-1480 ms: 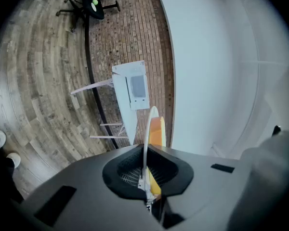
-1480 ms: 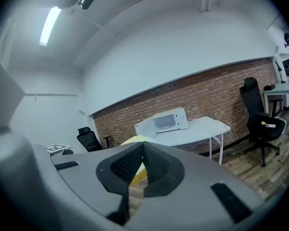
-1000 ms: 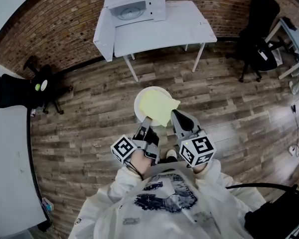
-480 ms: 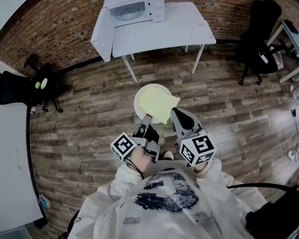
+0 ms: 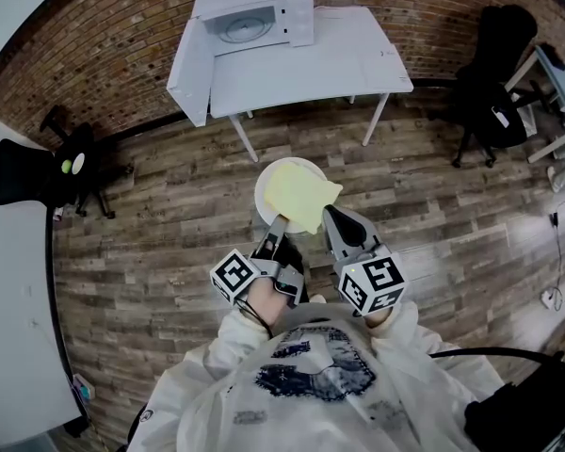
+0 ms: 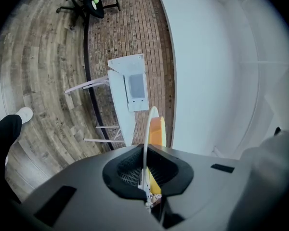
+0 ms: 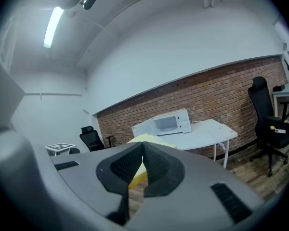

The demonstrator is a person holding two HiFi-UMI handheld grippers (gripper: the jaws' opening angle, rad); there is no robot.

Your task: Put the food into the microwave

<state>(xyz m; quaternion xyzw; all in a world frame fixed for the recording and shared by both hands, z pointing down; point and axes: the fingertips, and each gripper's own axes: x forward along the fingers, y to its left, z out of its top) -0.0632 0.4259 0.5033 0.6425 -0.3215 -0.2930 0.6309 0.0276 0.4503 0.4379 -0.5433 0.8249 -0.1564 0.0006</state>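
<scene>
A white plate (image 5: 266,192) carries a flat yellow piece of food (image 5: 301,191) above the wooden floor. My left gripper (image 5: 277,226) is shut on the plate's near rim; in the left gripper view the rim (image 6: 147,134) stands edge-on between the jaws with the food (image 6: 157,131) beside it. My right gripper (image 5: 331,217) sits at the plate's near right edge with its jaws together. In the right gripper view (image 7: 140,160) the food (image 7: 147,138) shows just behind them. The white microwave (image 5: 254,19) stands on a white table (image 5: 339,55) ahead, its door (image 5: 188,73) swung open to the left.
A black office chair (image 5: 494,73) stands to the right of the table, another (image 5: 38,172) at the left by a white desk (image 5: 14,299). A brick wall runs behind the table. Wooden floor lies between me and the table.
Both grippers and the plate have drifted a little toward the table. The grip on the plate is unchanged.
</scene>
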